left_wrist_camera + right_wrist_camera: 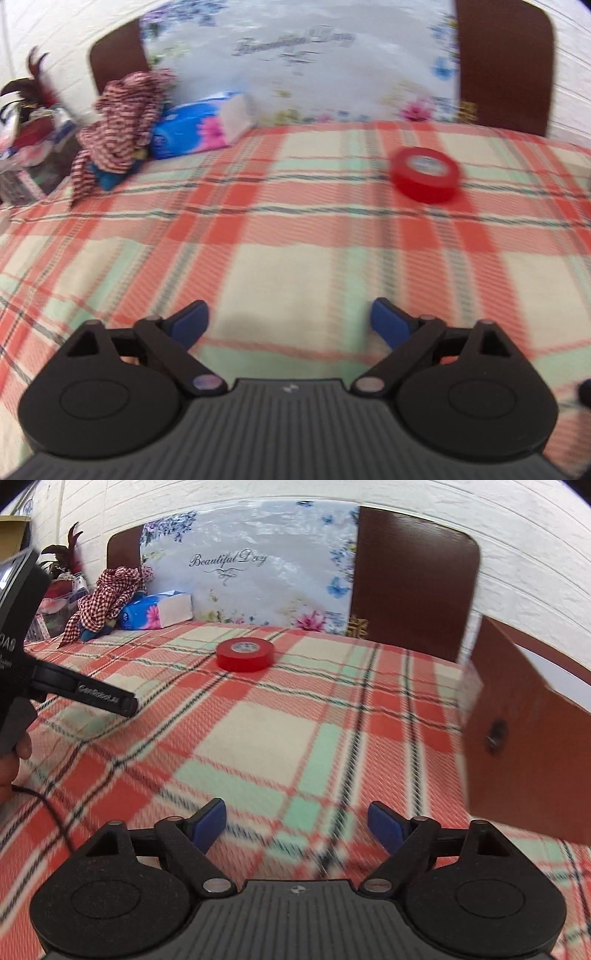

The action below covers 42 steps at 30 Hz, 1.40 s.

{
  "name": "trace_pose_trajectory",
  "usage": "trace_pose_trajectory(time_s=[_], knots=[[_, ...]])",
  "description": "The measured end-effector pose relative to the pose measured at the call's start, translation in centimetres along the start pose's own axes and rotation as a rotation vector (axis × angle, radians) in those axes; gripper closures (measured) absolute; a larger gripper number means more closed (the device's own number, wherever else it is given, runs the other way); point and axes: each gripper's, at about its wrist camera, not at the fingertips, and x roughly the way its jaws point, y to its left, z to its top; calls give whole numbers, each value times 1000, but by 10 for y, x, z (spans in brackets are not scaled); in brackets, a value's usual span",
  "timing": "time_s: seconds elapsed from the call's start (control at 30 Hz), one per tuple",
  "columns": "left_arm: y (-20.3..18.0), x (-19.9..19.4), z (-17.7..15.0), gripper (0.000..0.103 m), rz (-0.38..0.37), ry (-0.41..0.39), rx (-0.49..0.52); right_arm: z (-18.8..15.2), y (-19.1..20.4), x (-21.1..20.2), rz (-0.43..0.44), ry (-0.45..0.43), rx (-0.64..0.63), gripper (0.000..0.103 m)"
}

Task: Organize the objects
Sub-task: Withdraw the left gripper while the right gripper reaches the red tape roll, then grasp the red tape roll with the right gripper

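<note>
1. The plaid blanket fills both of my views; every loose thing sits on it, up toward the floral headboard panel.
2. A brown box flap stands at the right edge of my right view, probably where things go, though I cannot see inside.
3. At the far left lie a checked cloth bundle and, touching it, a blue tissue pack.
4. The red tape roll lies flat, hole up, alone in mid-blanket, well apart from both claws. Being round, it has no long axis to line up with.
5. My left gripper is spread wide and empty; the roll lies ahead and to its right.
6. My right gripper is spread, empty; the roll is ahead, slightly left. Neither looks clearly nearer.
</note>
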Motion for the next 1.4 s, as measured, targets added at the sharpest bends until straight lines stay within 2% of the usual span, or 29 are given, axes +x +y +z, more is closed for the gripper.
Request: trace_pose_trajectory(time_s=[0.03,0.07,0.1,0.13,0.23,0.33,0.47,1.03,1.07,1.1,1.17,1.4], knots=[[11,8,-3,0,9,-31,-11,6,4,8,7,-5,-1,18],[23,15,-4,0,-21,-41,-54,12,9,15,10,-9,-4,16],[36,21,-2,0,-73,-14,-131,18,13,24,10,-13,-11,15],[41,23,-1,0,-67,-18,-158,24,17,32,8,-19,-21,14],[37,24,0,0,-49,-31,-149,42,29,55,5,-35,-54,12],[38,24,-1,0,-62,-36,-162,58,38,77,1,-47,-78,9],[40,24,-3,0,-64,-40,-162,77,40,103,-16,-39,-56,3],[43,23,-3,0,-83,-55,-186,131,41,175,30,-29,14,3],[43,23,-4,0,-83,-57,-188,132,41,176,42,-29,13,8],[43,23,-3,0,-85,-59,-192,131,41,174,57,-36,7,19],[45,23,-3,0,-88,-62,-203,127,45,168,77,-54,-24,30],[44,24,-3,0,-84,-60,-201,102,38,134,77,-45,-26,30]])
